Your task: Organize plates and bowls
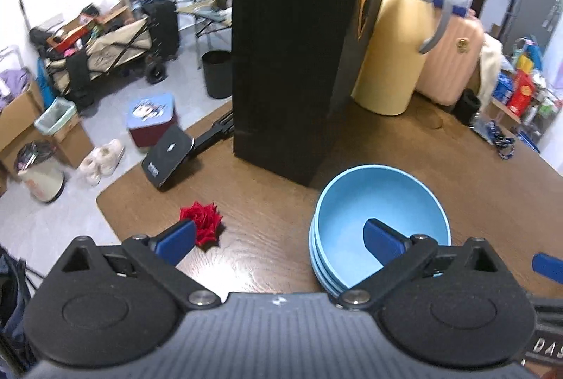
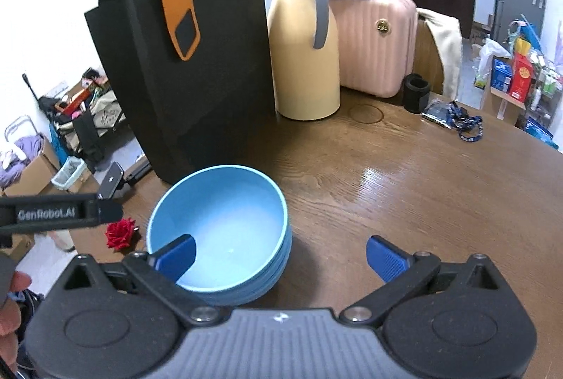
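Observation:
A stack of light blue bowls [image 1: 380, 203] [image 2: 228, 203] stands on the brown wooden table [image 1: 267, 203] [image 2: 404, 189], in front of a tall black bag. My left gripper [image 1: 279, 243] is open wide above the table, its right finger over the stack's left rim and its left finger near a red flower; nothing is between the pads. My right gripper [image 2: 281, 256] is open wide too, its left finger over the stack's right rim and its right finger over bare table. Neither holds anything.
The tall black bag [image 1: 292, 44] [image 2: 190, 69] with an orange flap stands behind the bowls, a yellow thermos jug [image 1: 394, 51] [image 2: 302, 51] and a pink suitcase [image 2: 373, 41] beside it. A red flower [image 1: 202, 220] [image 2: 121, 233] lies left of the bowls. A blue lanyard [image 2: 461, 122] lies far right.

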The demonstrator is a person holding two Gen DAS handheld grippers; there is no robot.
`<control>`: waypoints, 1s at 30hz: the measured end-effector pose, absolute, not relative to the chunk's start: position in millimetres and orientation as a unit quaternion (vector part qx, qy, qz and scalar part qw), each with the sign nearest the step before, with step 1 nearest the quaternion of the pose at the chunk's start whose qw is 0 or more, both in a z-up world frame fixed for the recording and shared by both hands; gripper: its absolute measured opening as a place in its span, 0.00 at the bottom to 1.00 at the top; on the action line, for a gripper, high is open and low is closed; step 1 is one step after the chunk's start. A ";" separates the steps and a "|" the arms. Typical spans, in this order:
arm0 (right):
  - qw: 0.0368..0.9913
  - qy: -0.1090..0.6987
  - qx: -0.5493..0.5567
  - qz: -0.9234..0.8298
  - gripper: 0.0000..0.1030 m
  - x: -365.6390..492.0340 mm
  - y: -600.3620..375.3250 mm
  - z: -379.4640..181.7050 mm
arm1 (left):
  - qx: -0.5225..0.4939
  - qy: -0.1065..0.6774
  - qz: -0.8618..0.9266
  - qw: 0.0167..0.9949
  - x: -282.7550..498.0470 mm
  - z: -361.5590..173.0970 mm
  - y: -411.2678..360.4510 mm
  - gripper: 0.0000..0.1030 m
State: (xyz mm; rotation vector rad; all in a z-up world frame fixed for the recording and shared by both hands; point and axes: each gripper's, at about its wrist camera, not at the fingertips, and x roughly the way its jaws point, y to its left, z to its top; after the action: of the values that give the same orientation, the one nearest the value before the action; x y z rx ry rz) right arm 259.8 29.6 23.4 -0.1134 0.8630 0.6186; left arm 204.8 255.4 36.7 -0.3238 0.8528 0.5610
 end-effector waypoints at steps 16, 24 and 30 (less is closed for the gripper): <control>0.907 0.411 0.036 0.091 1.00 164.3 71.6 23.4 | -0.051 0.439 0.063 0.895 218.9 34.1 330.4 1.00; 0.908 0.412 0.049 0.062 1.00 138.7 77.1 24.7 | -0.053 0.432 0.049 0.899 204.1 40.0 329.6 1.00; 0.901 0.427 0.070 0.037 1.00 121.6 85.7 19.3 | -0.038 0.433 0.016 0.900 201.0 39.6 327.4 1.00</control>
State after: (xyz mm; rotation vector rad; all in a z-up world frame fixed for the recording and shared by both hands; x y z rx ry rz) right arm 121.6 85.7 19.3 0.1450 0.8827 0.0769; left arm 201.0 327.4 39.6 -0.0778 0.8958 0.0340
